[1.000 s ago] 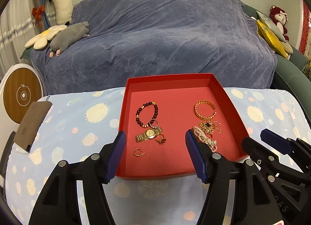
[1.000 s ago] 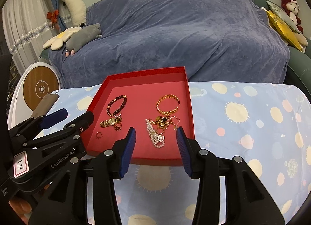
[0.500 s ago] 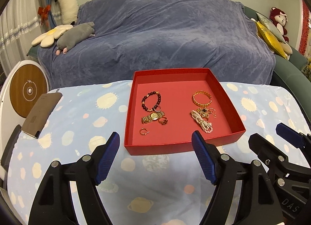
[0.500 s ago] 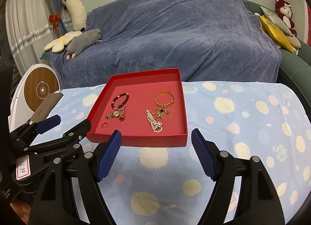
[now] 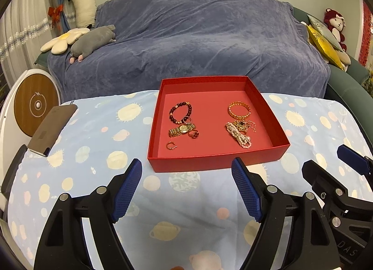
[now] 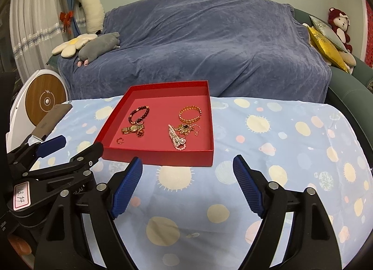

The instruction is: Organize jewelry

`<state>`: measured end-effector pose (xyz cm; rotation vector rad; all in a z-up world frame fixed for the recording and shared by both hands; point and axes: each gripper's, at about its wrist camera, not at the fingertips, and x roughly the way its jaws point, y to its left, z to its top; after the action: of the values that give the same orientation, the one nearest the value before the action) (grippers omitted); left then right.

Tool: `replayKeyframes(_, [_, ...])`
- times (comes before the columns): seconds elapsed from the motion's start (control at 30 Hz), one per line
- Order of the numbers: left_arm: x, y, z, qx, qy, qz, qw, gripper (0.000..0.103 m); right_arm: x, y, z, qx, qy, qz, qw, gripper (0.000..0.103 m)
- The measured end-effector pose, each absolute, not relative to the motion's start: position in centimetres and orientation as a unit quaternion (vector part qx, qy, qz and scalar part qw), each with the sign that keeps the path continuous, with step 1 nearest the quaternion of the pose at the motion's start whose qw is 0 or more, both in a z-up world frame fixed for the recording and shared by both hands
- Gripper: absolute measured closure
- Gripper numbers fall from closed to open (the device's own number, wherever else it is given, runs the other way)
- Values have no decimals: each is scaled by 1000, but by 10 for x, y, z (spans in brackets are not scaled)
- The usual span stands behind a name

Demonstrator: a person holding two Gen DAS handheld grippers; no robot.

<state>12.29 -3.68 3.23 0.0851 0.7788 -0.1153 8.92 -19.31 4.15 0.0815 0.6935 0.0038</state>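
each gripper has black plastic arms with silver round screws, ribbed blue pads, and a white pink-edged label.

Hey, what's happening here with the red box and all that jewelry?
Someone holds a gripper in each hand over a table, sorting jewelry. The left gripper and right gripper are both empty, jaws opening, short of the red box. Inside lie a beaded bracelet, a watch, a gold bangle and a tangled pearl pile.
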Motion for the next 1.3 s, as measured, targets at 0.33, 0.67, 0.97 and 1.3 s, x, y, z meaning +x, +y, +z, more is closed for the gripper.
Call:
replayKeyframes(0.33, [112,-36,29,48,377,-50,924,27,75,-191,41,49,337,-2,940,26])
replayKeyframes(0.67, [108,-32,30,51,372,-43,926,27,74,-184,42,38,333,-2,942,26])
replayKeyframes(0.97, [106,-31,31,54,370,-40,926,27,73,-182,42,41,333,-2,942,25])
replayKeyframes(1.3, [106,-30,31,52,370,-39,927,27,72,-182,41,42,333,-3,942,25])
